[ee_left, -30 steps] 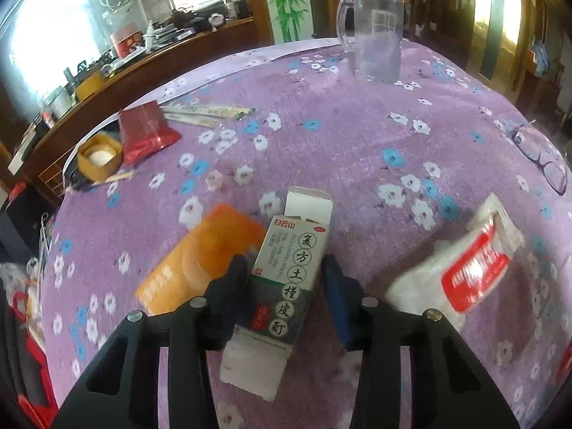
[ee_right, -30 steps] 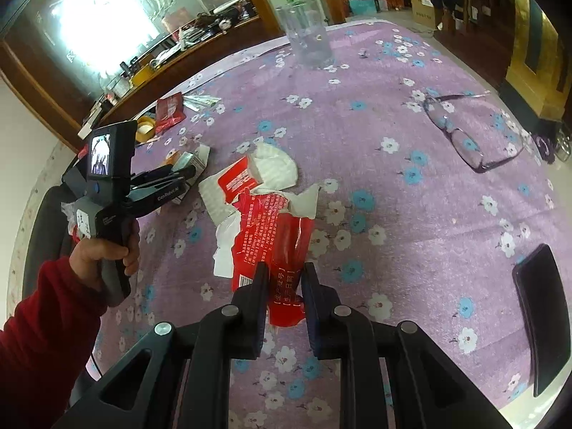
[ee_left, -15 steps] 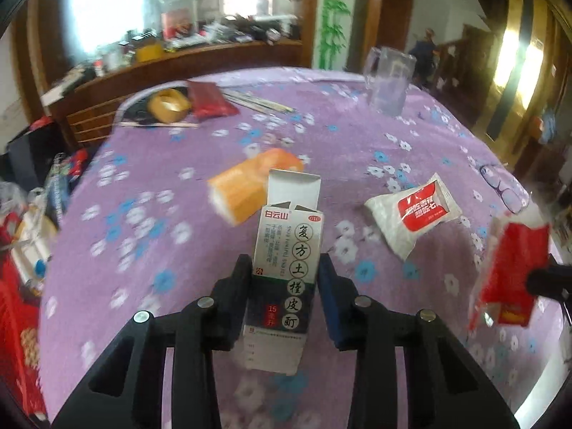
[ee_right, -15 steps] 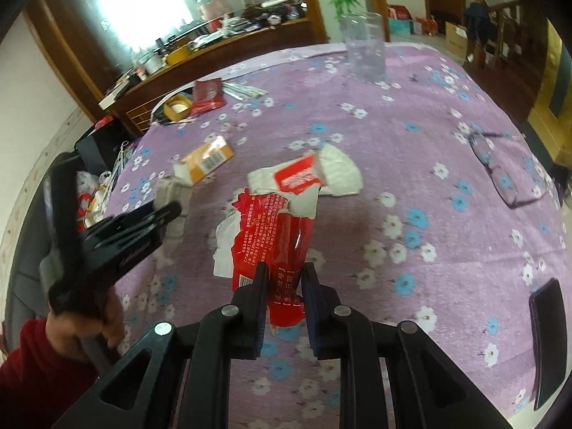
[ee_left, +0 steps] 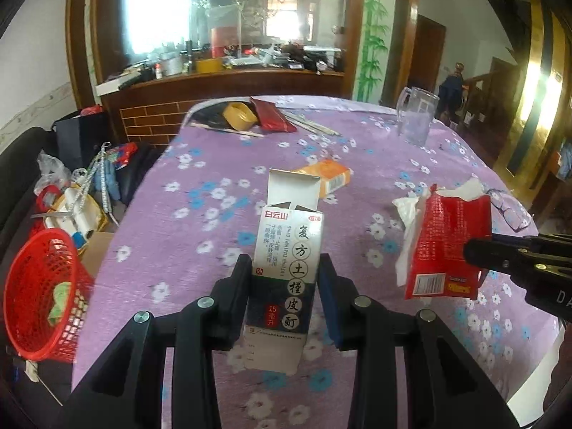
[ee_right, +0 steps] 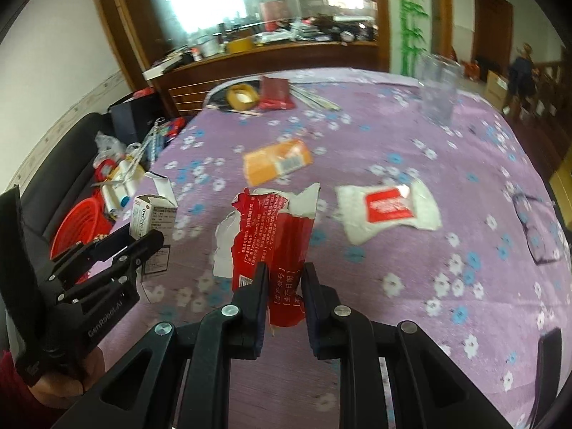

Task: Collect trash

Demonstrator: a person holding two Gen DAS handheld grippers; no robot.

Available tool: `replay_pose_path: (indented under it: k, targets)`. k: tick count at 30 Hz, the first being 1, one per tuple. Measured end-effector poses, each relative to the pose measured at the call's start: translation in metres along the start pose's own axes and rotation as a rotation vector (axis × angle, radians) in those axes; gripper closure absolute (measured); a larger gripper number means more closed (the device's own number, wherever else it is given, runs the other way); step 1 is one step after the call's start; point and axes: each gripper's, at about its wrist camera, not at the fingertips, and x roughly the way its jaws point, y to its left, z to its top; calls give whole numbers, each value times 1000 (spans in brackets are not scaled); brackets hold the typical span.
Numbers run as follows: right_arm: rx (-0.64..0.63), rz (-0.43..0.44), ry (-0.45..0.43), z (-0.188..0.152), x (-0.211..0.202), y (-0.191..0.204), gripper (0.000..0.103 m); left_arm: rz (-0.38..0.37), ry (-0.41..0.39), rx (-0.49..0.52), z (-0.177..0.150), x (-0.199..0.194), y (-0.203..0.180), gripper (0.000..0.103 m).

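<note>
My left gripper (ee_left: 285,268) is shut on a white and dark medicine box (ee_left: 286,268) with its top flap open, held above the table. It also shows in the right wrist view (ee_right: 153,221). My right gripper (ee_right: 284,275) is shut on a torn red wrapper (ee_right: 275,239), also seen in the left wrist view (ee_left: 447,243). A red mesh trash basket (ee_left: 39,293) stands on the floor left of the table; it also shows in the right wrist view (ee_right: 77,221). An orange box (ee_right: 277,161) and a white packet with a red label (ee_right: 388,207) lie on the purple cloth.
A clear pitcher (ee_left: 416,116), tape roll (ee_left: 240,113), dark red pouch (ee_left: 271,118) and sticks sit at the far side. Glasses (ee_right: 536,228) and a black phone (ee_right: 547,368) lie at the right. A cluttered sofa (ee_left: 71,193) and a wooden counter (ee_left: 221,85) lie beyond.
Both grippers lifted their items off the table and swung left; the red basket has come into view at the left. Jaws stayed shut.
</note>
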Motion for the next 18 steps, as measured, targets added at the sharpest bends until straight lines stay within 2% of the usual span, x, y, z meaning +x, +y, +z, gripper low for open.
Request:
replay_pose_path:
  k: [11,18]
  targets:
    - [-90,49,-22,14,2,50,83,85,-31,-27,1,-20,31,67]
    - [-121,69,-25,16,3,69,83,112,-40,-35,-3,-29,43,67]
